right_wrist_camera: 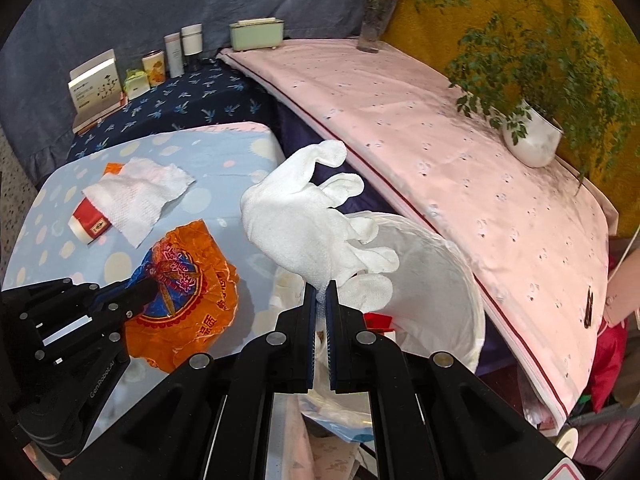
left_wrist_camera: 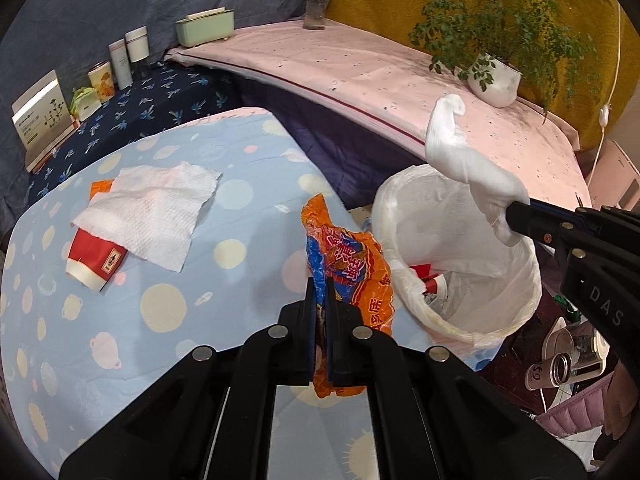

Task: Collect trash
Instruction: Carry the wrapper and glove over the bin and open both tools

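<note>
Orange wrapper [left_wrist_camera: 348,276] clenched in my left claw [left_wrist_camera: 319,316], beside bin [left_wrist_camera: 520,280] | white glove [right_wrist_camera: 316,216] gripped by my right claw [right_wrist_camera: 319,300] over bin | release each only once above the rim.

- Both views are bright and evenly lit, and colours read clearly.
- Soft shadows lie on the blue dotted tablecloth [left_wrist_camera: 224,220].
- Glare whitens the card box [left_wrist_camera: 40,114] beyond that cloth.
- Fisheye bending curves the pink sheet's [right_wrist_camera: 460,152] edge; the corners go black.
- Focus is sharp throughout.
</note>
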Motion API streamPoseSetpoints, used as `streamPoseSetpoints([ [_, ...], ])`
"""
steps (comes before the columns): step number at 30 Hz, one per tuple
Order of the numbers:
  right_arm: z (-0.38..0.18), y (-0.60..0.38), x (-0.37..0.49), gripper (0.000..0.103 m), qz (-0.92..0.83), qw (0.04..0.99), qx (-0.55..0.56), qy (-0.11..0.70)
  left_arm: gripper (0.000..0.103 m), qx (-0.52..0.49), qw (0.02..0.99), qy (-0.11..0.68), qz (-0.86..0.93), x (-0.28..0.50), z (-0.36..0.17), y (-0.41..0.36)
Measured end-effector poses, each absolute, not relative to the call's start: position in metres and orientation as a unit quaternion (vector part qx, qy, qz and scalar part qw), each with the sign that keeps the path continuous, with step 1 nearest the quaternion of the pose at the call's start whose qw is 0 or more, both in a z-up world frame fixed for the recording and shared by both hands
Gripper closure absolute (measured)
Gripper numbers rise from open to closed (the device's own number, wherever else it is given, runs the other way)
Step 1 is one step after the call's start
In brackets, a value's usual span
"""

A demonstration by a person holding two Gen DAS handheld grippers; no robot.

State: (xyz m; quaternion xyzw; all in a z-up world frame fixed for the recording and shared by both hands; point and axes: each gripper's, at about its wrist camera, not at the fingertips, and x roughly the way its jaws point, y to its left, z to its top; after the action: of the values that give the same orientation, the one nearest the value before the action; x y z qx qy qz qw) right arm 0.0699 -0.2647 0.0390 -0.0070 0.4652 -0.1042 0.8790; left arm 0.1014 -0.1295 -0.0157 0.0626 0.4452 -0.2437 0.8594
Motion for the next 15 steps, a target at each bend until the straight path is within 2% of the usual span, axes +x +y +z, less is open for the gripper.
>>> streamPoseSetpoints([
  [15,0.035,-0.307,0.055,0.099,-0.150,0.869,0.014,0.472,0.101,0.066,0.851,0.433,-0.288,0.095,0.000,-0.169],
])
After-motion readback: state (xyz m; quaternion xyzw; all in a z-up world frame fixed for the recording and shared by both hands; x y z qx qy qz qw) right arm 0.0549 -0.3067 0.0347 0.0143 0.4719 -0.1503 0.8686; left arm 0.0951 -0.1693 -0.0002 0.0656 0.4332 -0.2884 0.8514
